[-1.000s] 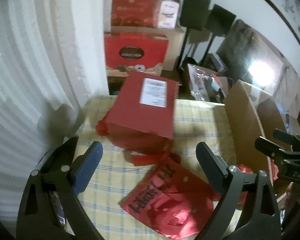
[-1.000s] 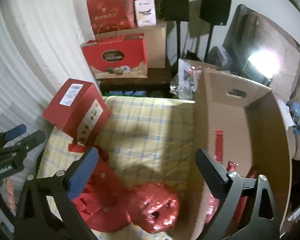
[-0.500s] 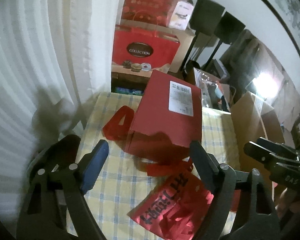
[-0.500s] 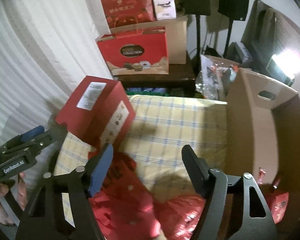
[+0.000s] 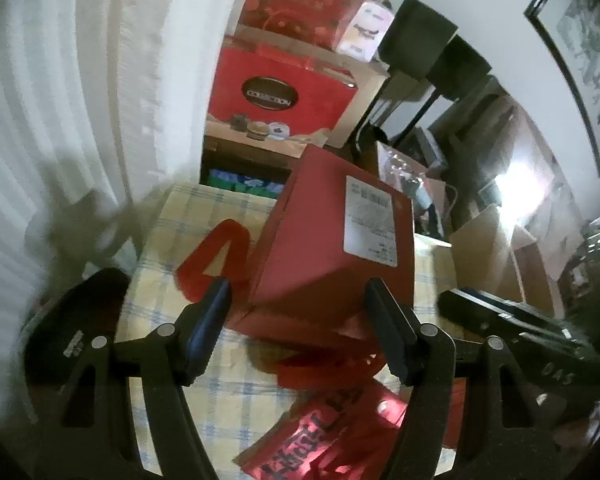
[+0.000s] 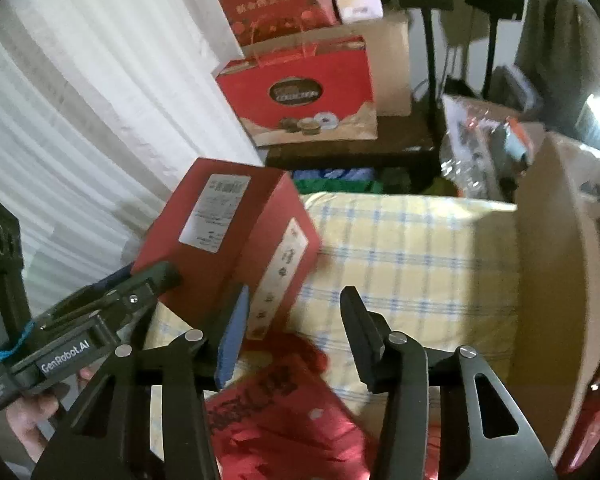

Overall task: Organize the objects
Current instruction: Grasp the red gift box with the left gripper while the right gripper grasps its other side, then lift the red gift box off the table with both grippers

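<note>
The left gripper has just been closing its fingers around the near lower corner of the red box. The box sits between them, but whether the pads press on it yet I cannot tell: the blue-padded finger looks just beside the box's left face, next to a loose red ribbon handle. The right gripper has been closing too. Its blue pad is at the box's narrow lettered side, its other finger hangs over bare cloth, and nothing is plainly clenched between them. Against a second ago, both grippers are lower and nearer the box, which now fills far more of each view. I judge this a two-handed pickup about to begin, with the box not yet lifted.

The red box stands tilted at the left part of the worktop, white label up. In front of it lies a crumpled red paper bag with dark lettering. The worktop wears a yellow cloth with blue checks. At its right edge an open cardboard carton stands, the likely place for the box.

Behind, a white curtain hangs at left; red gift boxes are stacked on a dark low shelf, with black speaker stands beside. A person's hand holds the left gripper.
</note>
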`<state>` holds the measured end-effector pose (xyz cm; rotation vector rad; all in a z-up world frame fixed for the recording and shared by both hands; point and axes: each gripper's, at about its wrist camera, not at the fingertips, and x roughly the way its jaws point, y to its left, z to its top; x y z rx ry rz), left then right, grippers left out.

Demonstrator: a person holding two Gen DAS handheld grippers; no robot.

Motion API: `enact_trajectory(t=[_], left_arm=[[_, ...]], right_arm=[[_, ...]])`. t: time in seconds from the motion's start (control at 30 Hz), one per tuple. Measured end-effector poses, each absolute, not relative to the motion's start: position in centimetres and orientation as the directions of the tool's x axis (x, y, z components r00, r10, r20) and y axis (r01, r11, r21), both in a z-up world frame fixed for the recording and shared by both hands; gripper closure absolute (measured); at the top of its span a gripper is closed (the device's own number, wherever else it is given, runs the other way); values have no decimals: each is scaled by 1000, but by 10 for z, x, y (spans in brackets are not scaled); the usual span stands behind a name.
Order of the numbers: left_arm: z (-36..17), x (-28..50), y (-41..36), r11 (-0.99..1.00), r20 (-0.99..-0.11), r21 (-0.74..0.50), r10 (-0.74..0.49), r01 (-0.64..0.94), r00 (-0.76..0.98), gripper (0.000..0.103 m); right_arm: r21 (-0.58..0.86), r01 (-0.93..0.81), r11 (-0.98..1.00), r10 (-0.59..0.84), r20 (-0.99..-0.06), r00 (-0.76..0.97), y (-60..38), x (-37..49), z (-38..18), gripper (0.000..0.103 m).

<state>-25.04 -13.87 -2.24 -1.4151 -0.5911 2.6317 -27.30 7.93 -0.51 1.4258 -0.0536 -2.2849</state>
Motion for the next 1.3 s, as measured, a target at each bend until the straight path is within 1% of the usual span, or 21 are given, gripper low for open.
enact_trajectory(t=[0.2, 0.47, 0.53, 0.67, 1.0, 1.03, 1.1, 1.17, 1.3], left_arm=[[-26, -252, -145, -910, -765, -405, 285, 87, -577, 38], [-36, -244, -175, -866, -728, -485, 322, 123, -605, 38], [-38, -244, -179, -857, -723, -500, 335, 124, -604, 38], [-36, -245, -180, -862, -719, -493, 326, 120, -613, 38], [-37, -246, -162, -859, -705, -510, 382, 53, -598, 38], [-38, -247, -161, -855, -703, -516, 390, 49, -595, 38], [-40, -248, -161, -844, -698, -533, 402, 55, -593, 38], [-42, -250, -163, -829, -688, -555, 416, 62, -595, 39], [-42, -249, -163, -828, -683, -557, 417, 58, -599, 42]], right_arm=[[326, 353, -877, -439, -841, -315, 73, -274, -21, 56], [327, 413, -850, -470, -824, -315, 72, -260, -26, 56], [320, 429, -845, -472, -823, -316, 70, -257, -26, 56], [297, 463, -835, -472, -819, -326, 66, -247, -25, 56], [198, 570, -797, -449, -826, -341, 39, -228, -37, 56], [194, 576, -794, -451, -824, -344, 38, -228, -37, 56], [198, 578, -791, -460, -816, -350, 36, -229, -38, 63], [212, 580, -786, -476, -807, -351, 34, -232, -38, 67], [208, 588, -782, -486, -794, -365, 31, -236, -37, 68]])
